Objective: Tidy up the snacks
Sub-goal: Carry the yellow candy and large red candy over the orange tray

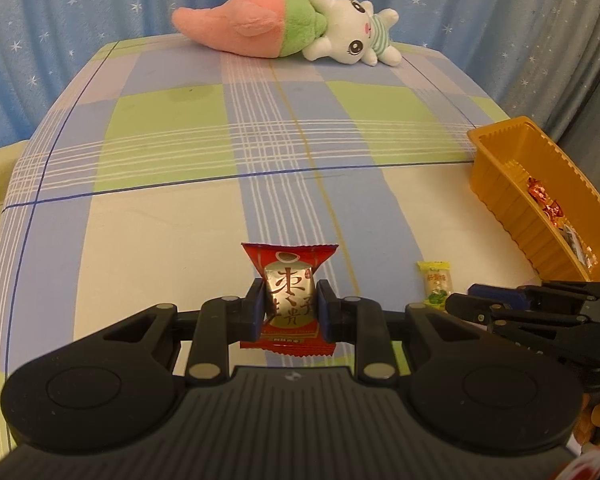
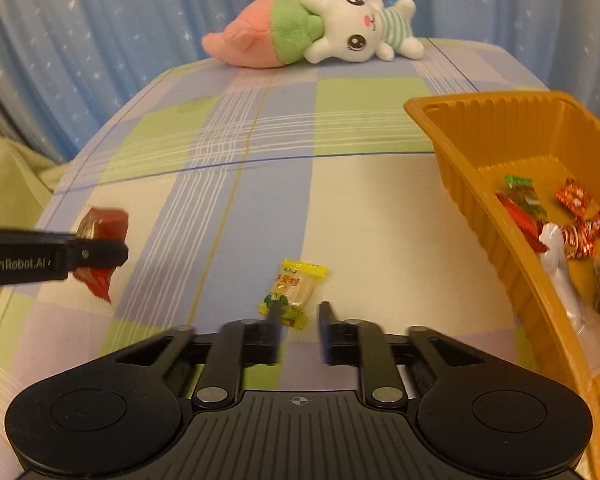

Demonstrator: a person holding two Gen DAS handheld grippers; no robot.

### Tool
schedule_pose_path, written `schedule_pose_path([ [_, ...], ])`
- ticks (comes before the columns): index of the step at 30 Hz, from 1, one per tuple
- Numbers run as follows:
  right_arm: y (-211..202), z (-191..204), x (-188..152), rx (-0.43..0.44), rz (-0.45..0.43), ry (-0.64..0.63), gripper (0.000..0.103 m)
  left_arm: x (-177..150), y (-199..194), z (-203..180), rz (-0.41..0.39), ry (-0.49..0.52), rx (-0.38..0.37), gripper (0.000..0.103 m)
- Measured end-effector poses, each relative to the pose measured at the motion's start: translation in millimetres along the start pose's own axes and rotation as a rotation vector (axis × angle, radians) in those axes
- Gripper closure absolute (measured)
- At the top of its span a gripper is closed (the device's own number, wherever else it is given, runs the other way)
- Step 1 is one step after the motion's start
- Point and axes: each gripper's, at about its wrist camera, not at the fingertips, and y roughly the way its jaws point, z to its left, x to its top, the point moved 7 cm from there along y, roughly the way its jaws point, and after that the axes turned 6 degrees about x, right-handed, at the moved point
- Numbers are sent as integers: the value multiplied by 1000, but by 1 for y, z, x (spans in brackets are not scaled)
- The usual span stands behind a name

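Left-wrist view: my left gripper is closed on one red snack, pads pressing both sides of the foil pack, which stands upright between them above the bed. One yellow snack lies loose on the sheet to the right, just ahead of my right gripper, seen side-on at the edge of this view. One orange tray sits at the right edge of the bed; only part of its inside shows here, with a few wrapped pieces in it. One plush toy lies at the far end.

Right-wrist view: my right gripper is partly open and empty. Its left finger overlaps the near end of the yellow snack; the pads do not clamp it. My left gripper enters from the left with the red snack in its grip, well apart from the tray. The tray holds roughly six or seven wrapped snacks; the pile overlaps, so an exact count is not possible.

Status, as judged: most of the job is done. Two snacks are left outside the tray, the red one already gripped and the yellow one not yet picked up. Both need carrying right and releasing over the tray.
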Motion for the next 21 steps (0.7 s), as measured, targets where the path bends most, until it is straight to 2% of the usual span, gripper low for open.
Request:
schedule_pose_path([
  [1,0,0,1,0,-10,12,62,0,0,1,0,-2,2,79],
  [2,-1,0,2,3,-22,22,61,0,0,2,0,-5,4,79],
  [11,18,6,10,-10,-11,3,61,4,6,13,7,-27,25,79],
  [12,20,7,10,-14,-10,-9,62,4,6,14,8,-29,27,79],
  [13,21,8,10,-21,-9,-26,71,4,7,14,9,-31,27,79],
  [15,24,10,10,-41,-1,-73,79,4,7,14,10,-32,29,79],
  [21,24,10,8,-37,19,-101,81,4,5,7,8,-22,23,79],
])
